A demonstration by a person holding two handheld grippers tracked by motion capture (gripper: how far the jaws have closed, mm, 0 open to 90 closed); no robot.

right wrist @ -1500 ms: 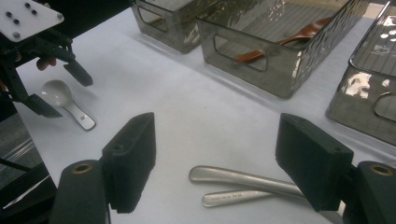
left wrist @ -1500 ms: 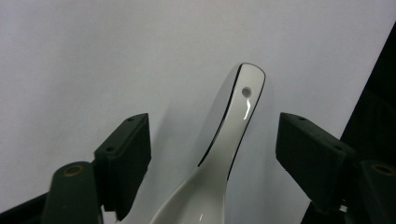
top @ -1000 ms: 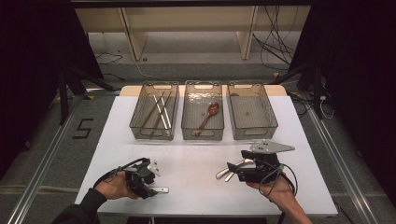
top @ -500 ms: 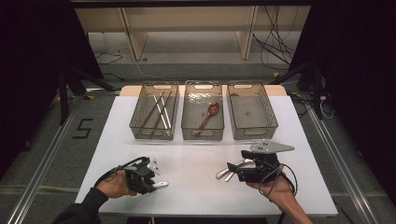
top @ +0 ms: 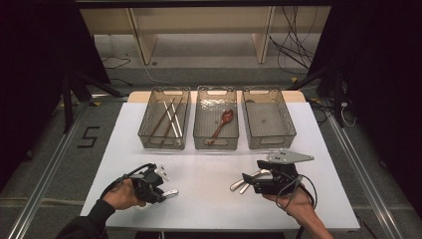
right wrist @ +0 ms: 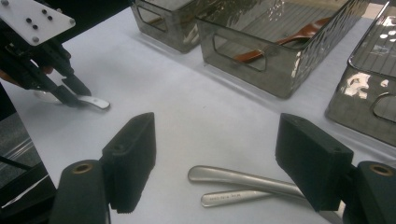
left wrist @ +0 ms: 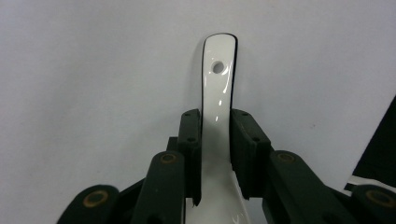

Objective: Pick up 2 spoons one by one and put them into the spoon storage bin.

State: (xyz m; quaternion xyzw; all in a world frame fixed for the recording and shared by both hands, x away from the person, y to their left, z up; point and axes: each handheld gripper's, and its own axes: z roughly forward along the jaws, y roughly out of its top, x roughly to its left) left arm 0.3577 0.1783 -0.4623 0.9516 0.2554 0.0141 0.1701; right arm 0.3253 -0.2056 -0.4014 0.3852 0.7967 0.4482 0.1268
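Note:
A white ceramic spoon (left wrist: 217, 88) lies on the white table, its handle pointing away from me. My left gripper (left wrist: 217, 135) is shut on that handle; its jaws have just been closing with the spoon between them. In the high view the left gripper (top: 160, 191) sits near the table's front left, the white spoon (top: 170, 192) sticking out to the right. My right gripper (right wrist: 215, 154) stands open low over two metal utensil handles (right wrist: 243, 179), its pads apart from them. From above, the right gripper (top: 247, 181) is at the front right.
Three clear bins stand in a row at the back. The left bin (top: 160, 146) holds chopsticks (top: 169, 117), the middle bin (top: 215, 146) holds a brown spoon (top: 222, 123), and the right bin (top: 271, 145) shows nothing inside. The table's front edge is near both hands.
The left gripper's jaws closed onto the white spoon's handle, and spoon and gripper shifted slightly away from the front edge. The right hand kept still.

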